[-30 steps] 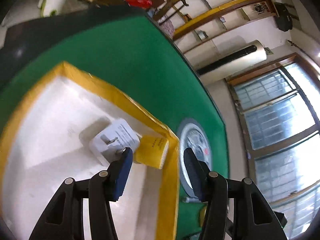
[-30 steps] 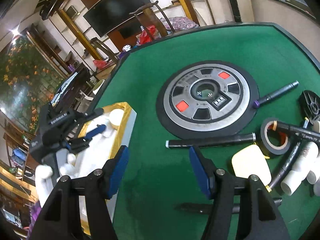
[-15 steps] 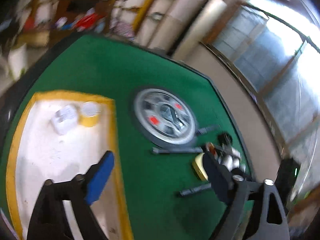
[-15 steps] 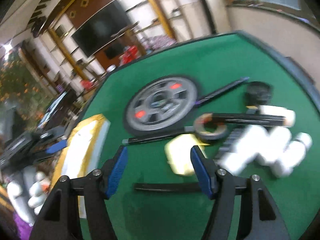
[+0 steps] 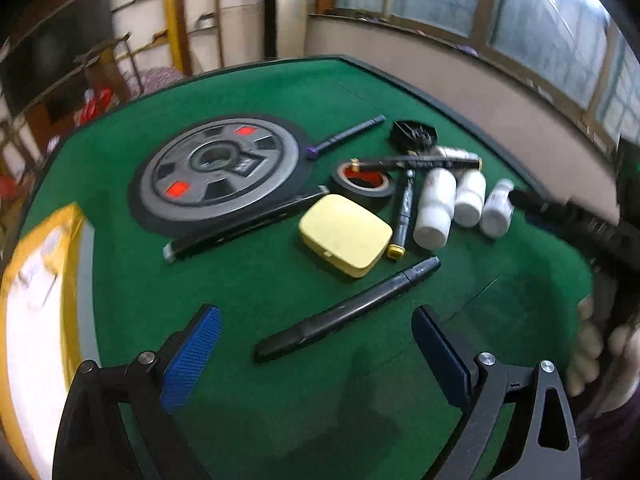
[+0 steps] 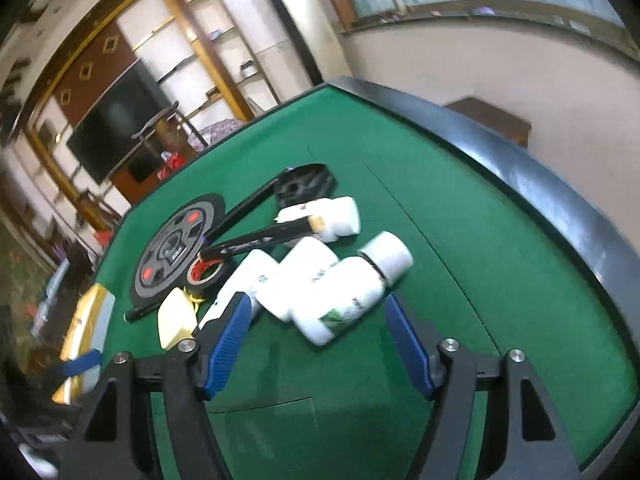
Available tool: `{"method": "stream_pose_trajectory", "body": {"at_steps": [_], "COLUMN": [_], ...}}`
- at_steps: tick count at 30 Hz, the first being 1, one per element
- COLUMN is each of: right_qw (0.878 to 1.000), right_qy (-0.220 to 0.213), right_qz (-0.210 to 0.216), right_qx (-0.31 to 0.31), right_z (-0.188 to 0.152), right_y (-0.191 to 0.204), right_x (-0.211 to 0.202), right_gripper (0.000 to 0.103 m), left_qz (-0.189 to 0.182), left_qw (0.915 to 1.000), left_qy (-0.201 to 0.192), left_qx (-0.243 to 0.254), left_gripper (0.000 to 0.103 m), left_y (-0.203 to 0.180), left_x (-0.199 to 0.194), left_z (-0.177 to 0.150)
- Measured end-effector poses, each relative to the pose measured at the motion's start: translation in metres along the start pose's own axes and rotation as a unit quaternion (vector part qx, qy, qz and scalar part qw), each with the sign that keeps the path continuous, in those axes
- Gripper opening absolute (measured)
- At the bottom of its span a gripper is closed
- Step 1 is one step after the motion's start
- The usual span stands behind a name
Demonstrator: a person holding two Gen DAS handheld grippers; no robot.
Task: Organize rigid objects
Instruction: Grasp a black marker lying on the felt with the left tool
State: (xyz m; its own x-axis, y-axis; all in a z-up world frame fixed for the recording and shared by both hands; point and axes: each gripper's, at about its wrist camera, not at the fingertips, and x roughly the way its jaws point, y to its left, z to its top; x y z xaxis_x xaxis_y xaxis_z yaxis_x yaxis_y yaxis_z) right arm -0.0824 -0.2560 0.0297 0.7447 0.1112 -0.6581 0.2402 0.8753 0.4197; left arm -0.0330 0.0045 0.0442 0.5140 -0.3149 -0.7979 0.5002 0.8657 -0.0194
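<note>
So the left gripper (image 5: 316,354) is wide open w/ a black marker (image 5: 347,311) just ahead, between its tips; right gripper (image 6: 318,340), jaws just widening, holds nothing, white bottle (image 6: 352,294) right in front.

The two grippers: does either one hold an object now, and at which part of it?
Nothing is held. The left gripper is open above a black marker; the right gripper is open before the white bottles.

bottles (image 5: 434,204) lie right of case (image 5: 346,234), tray (image 5: 36,300) far left.
</note>
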Motion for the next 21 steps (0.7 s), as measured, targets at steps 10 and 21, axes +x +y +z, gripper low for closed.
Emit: {"method": "stream_pose_trajectory", "body": {"at_steps": [10, 21], "right_qw": [0.998, 0.997], "right_qy": [-0.001, 0.014], "right_qz": [0.052, 0.055], "right_qx": [0.037, 0.051], "right_z": [0.001, 0.005], "right_y": [-0.015, -0.018], "right_x": [0.001, 0.009], "right_gripper": [0.075, 0.076], "left_qz": [0.057, 0.019], "left_qw": [0.9946, 0.9985], "left_qy": [0.027, 0.037], "left_qx": [0.083, 0.035], "left_gripper": [0.03, 0.051], "left_y": [-0.034, -0.034], "left_x": [0.027, 0.02], "left_z": [0.003, -0.016]}}
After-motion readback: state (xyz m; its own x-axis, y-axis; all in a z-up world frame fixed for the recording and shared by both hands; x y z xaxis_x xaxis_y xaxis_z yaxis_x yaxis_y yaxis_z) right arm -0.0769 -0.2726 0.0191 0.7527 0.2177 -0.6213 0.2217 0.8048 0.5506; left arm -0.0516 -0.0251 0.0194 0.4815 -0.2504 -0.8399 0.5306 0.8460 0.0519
